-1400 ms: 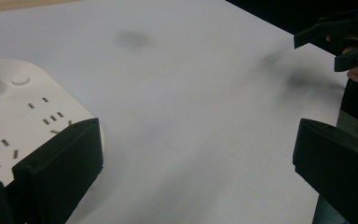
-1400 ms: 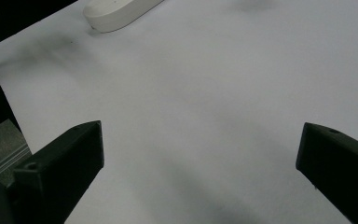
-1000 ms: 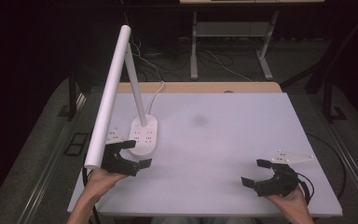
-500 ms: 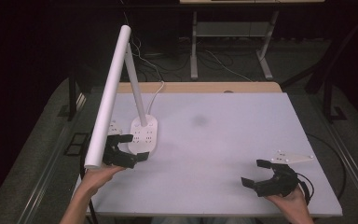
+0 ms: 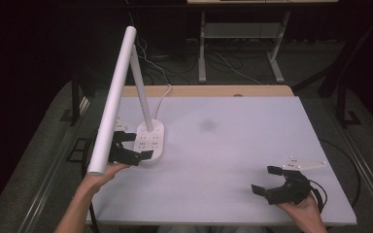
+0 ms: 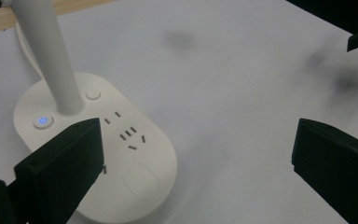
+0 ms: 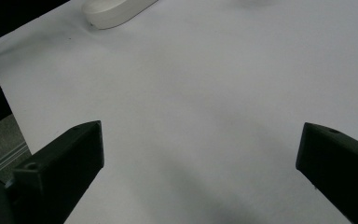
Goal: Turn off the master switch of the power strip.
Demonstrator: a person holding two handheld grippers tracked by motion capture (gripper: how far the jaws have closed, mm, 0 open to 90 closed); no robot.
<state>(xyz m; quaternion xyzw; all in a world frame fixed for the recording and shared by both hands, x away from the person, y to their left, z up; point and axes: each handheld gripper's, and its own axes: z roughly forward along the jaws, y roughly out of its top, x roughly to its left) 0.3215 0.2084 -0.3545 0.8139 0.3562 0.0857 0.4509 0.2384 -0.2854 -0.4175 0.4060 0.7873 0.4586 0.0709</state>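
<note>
Black jaws spread wide on the right claw [image 5: 268, 180], which hovers holding nothing over the near right of the white counter [image 5: 233, 145], well apart from the work. Farther in at the left, the left claw [image 5: 135, 144] is also open and empty, one jaw over the near end of the lamp base [image 6: 98, 149] and the other out over bare counter. The base is a cream oval with socket slots, a small round button [image 6: 92, 94] and a lit blue power button [image 6: 43, 121] beside the foot of the white lamp stem [image 5: 142, 94]. Beyond that, the long lamp head [image 5: 112, 99] slants up over the counter's left edge, and the cord [image 5: 161, 97] runs off the far side.

The step looks like reaching the base to press a button or take hold. To do it well, bring one jaw tip down squarely on the lit button, slow and vertical, keeping clear of the stem so the lamp does not tip.
</note>
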